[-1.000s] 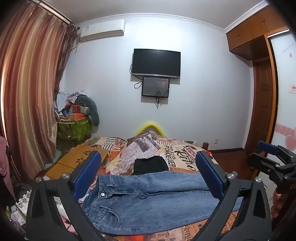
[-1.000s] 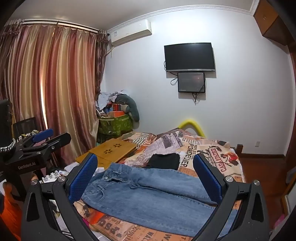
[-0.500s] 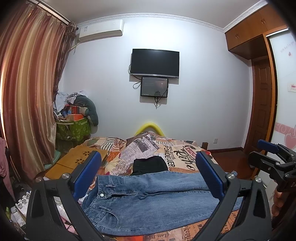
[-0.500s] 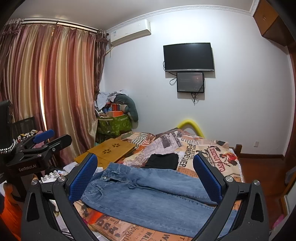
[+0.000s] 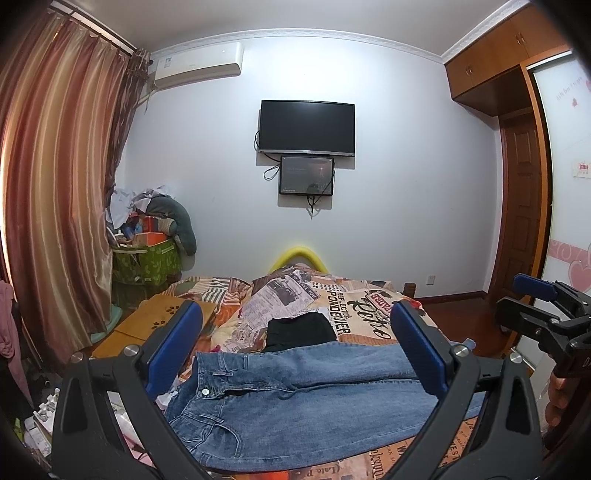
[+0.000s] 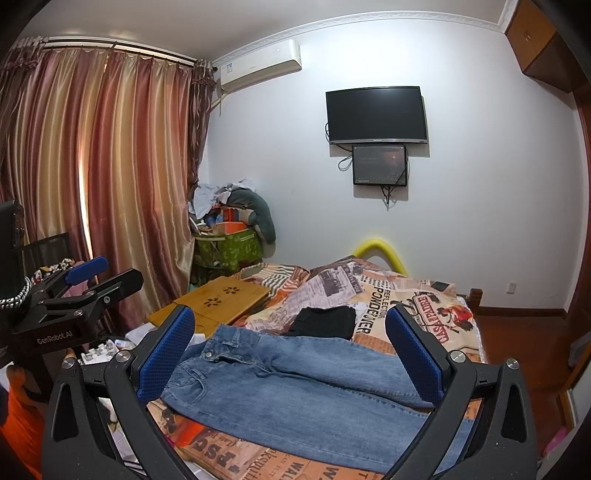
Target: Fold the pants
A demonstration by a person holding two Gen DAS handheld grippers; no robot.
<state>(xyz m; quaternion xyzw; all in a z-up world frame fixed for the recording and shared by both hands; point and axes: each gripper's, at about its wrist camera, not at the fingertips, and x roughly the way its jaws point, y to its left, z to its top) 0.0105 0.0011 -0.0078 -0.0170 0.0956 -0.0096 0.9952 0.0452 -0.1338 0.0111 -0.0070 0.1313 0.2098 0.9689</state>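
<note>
I hold left gripper (image 5: 295,354) and right gripper (image 6: 291,354) released above flat blue denim jeans (image 5: 306,398), waistband at 9 o'clock, ready to grasp.

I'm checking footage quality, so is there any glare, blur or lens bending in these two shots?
Left wrist view: curtain glows with backlight, ceiling moulding bows from fisheye, jeans sharp. Right wrist view: curtain brightly backlit, corners black, jeans sharp.

Both wrist views face the bed (image 5: 354,302) (shared) — left camera sits left.
</note>
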